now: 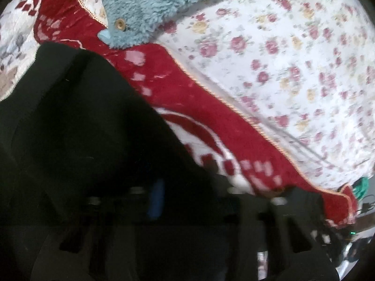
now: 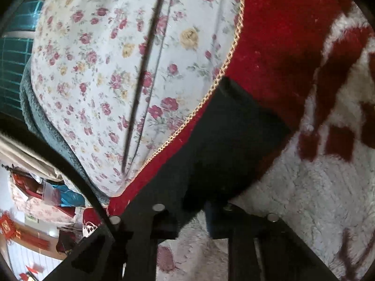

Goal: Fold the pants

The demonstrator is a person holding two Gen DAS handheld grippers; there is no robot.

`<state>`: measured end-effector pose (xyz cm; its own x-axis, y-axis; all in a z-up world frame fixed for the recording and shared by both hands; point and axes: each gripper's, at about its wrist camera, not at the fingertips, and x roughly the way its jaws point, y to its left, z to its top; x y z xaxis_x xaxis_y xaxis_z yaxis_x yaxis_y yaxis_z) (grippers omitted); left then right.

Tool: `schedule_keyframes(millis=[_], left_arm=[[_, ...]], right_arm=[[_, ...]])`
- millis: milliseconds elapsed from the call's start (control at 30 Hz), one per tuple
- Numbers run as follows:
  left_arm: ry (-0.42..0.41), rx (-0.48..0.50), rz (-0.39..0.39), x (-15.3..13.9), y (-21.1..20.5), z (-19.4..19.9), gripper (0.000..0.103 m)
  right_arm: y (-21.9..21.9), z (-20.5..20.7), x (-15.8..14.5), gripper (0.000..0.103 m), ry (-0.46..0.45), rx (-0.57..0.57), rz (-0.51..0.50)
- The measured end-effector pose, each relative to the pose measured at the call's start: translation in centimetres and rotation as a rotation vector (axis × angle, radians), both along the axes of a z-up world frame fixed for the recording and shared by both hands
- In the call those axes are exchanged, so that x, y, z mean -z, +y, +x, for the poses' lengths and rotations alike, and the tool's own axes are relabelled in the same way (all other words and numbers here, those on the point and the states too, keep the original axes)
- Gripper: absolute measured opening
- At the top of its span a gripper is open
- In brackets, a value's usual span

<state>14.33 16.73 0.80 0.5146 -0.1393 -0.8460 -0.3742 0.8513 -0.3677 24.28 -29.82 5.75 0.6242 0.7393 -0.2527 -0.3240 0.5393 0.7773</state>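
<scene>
Black fabric pants (image 1: 77, 126) lie on a red-and-white patterned plush blanket (image 1: 206, 107), which sits over a white sheet with pink and yellow roses (image 1: 293, 70). Left wrist view: left gripper (image 1: 187, 201) is buried in the dark cloth, fingers blurred and black on black; the grip state can't be read. Right wrist view: right gripper (image 2: 194, 208) is clenched on the narrow end of the pants (image 2: 225, 140), cloth running from the jaws up across the blanket (image 2: 281, 35). Fuzzy teal fleece garment with round tan buttons (image 1: 150, 2) lies on the sheet, well apart from the pants.
</scene>
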Motion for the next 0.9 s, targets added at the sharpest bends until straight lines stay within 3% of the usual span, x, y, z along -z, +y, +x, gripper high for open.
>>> schedule_keyframes(millis=[167, 567, 767, 900], left_arm=[[-0.052, 0.004, -0.028, -1.0, 0.4, -1.3, 0.012], [-0.261, 0.095, -0.007, -9.0, -0.4, -10.4, 0.010], [-0.283, 0.120, -0.027, -10.0, 0.1, -15.3, 0.010], [-0.266, 0.135, 0.016, -9.1, -0.4, -17.7, 0.010]], right_arm=[[-0.4, -2.8, -1.9, 0.006, -0.096, -0.014, -0.011], [-4.3, -13.1, -4.9, 0.005, -0.234, -0.024, 0.050], [-6.4, -18.2, -3.8, 0.005, -0.244, -0.033, 0.048], [-7.2, -19.8, -1.3, 0.005, -0.207, -0.030, 0.036]])
